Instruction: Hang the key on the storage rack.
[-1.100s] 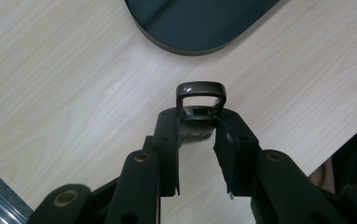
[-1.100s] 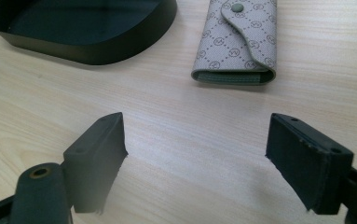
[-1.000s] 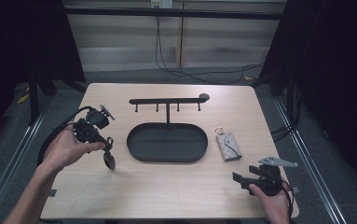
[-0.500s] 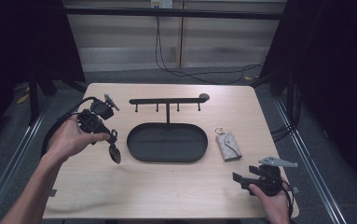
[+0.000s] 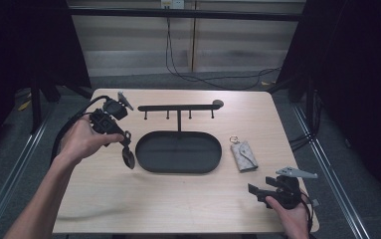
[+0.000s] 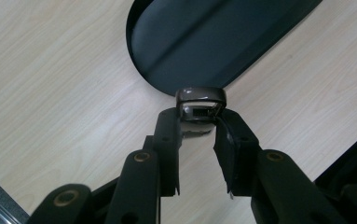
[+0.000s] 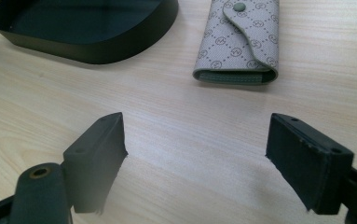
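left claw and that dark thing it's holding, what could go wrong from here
1. The left claw pinches the small dark metal-framed piece only at its tips, so it could slip onto the wooden table.
2. Carried low beside the black oval tray, it might knock the rim.

bare tabletop (image 5: 178, 199) near edge, hook rack (image 5: 179, 107) over tray (image 5: 150, 164) blocking centre
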A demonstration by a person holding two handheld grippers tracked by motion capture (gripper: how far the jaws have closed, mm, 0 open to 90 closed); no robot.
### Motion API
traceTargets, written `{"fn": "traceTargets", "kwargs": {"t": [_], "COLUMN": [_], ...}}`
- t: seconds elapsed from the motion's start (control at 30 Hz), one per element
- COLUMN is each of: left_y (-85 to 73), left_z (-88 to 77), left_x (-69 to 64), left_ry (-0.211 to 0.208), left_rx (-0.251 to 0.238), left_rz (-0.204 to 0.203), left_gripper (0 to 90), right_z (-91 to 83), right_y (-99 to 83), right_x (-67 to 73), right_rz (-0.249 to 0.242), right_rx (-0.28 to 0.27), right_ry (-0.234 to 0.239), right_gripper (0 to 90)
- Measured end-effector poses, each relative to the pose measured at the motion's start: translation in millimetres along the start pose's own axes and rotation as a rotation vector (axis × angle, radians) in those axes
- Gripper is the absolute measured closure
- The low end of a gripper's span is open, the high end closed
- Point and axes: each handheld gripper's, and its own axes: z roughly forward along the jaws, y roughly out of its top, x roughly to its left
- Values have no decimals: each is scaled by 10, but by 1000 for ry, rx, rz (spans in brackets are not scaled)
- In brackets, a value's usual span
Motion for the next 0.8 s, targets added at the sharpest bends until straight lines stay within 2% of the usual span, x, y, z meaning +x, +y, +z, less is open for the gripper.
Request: {"fn": "traceTargets", "kwargs": {"t": [0.13, 0.63, 0.7, 0.8], "left_y": [82, 389, 435, 497], "left_z": [18, 40, 54, 79], "left_x": [23, 50, 53, 77], "left_ry": [-6, -23, -10, -6], "left_rx": [0, 18, 25, 32], "left_rz": [-12, -15, -9, -23], "left_gripper": [708, 708, 708, 707], "right_z": [-1, -8, -9, -8], "right_y": [-1, -2, -1, -2], "right_x": [0, -7, -6, -6], "right_rz": [-1, 4, 0, 0], "right_rx": [0, -1, 0, 0], "right_ry": [1, 10, 10, 12], "right_gripper": [196, 195, 195, 195]}}
